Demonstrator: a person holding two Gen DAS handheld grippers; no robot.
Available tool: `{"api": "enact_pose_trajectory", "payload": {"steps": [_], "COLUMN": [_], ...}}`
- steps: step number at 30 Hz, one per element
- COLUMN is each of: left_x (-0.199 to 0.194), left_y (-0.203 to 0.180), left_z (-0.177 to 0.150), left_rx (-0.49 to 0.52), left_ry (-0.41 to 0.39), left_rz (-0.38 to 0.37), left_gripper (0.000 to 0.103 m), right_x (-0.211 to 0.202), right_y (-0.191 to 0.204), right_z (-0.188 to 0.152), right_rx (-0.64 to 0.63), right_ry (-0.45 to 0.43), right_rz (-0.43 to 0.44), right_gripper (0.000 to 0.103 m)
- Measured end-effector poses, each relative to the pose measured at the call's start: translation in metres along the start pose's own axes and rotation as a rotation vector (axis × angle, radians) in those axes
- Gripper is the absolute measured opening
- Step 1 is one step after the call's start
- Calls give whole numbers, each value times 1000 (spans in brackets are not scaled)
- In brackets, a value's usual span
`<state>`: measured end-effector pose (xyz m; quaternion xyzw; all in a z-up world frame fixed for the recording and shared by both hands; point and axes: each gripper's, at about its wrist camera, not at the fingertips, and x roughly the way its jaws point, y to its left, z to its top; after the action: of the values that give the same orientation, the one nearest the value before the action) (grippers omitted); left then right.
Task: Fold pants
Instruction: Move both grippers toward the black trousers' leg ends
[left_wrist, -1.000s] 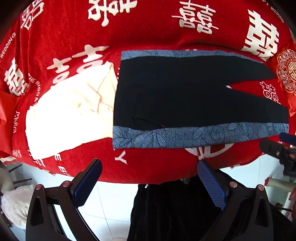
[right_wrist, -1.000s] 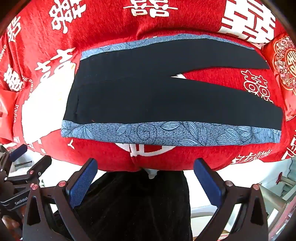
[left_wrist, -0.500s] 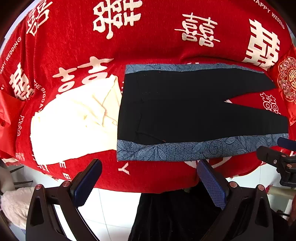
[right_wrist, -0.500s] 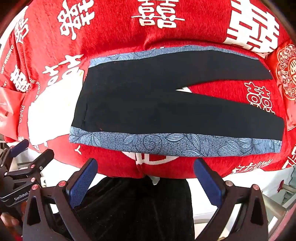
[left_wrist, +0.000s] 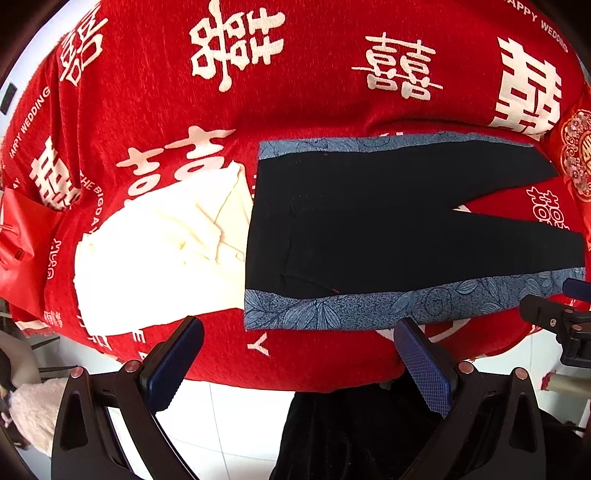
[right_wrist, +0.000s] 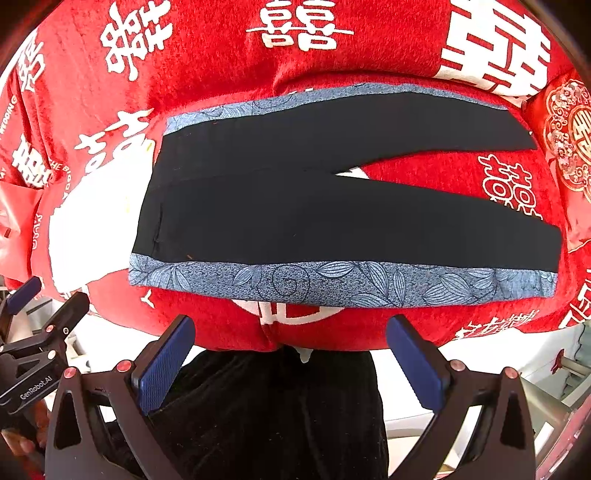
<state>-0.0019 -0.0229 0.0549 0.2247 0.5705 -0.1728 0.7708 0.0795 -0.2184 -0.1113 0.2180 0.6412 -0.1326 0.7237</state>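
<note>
pants lie flat, unfolded on the red tabletop; both hand-held grippers, left and right, gape apart, empty. next: pinch the near patterned edge.

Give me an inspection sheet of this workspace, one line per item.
Surface: red cloth printed with white characters covers the table; its near edge hangs over a white tiled floor.
Job's things: black pants with blue leaf-patterned side stripes lie flat and unfolded, waistband to the left, legs splayed apart to the right.
Clutter: folded cream garment left of the waistband, its edge meeting the pants.
Grippers: left gripper open, holding nothing, short of the near stripe; right gripper open, holding nothing, at the table's near edge.
Cables: nothing seen.
Surroundings: dark clothing of the person below the table edge; fluffy white object on the floor at left.
</note>
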Motion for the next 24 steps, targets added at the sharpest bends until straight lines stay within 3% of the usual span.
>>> {"api": "enact_pose_trajectory", "payload": {"steps": [14,24], "left_x": [6,2], "left_y": [-8,-18], "left_z": [0,4], "left_rx": [-19,-24], "left_ry": [36,33], "left_rz": [-27,0], "left_gripper": [103,103], "right_x": [-4,-6], "right_y": [-5,-13], "right_z": [3,7], "right_rx": [-28,-56], "right_ry": [-9,-18], "right_rz": [-17,-16], "right_gripper": [103,103]}}
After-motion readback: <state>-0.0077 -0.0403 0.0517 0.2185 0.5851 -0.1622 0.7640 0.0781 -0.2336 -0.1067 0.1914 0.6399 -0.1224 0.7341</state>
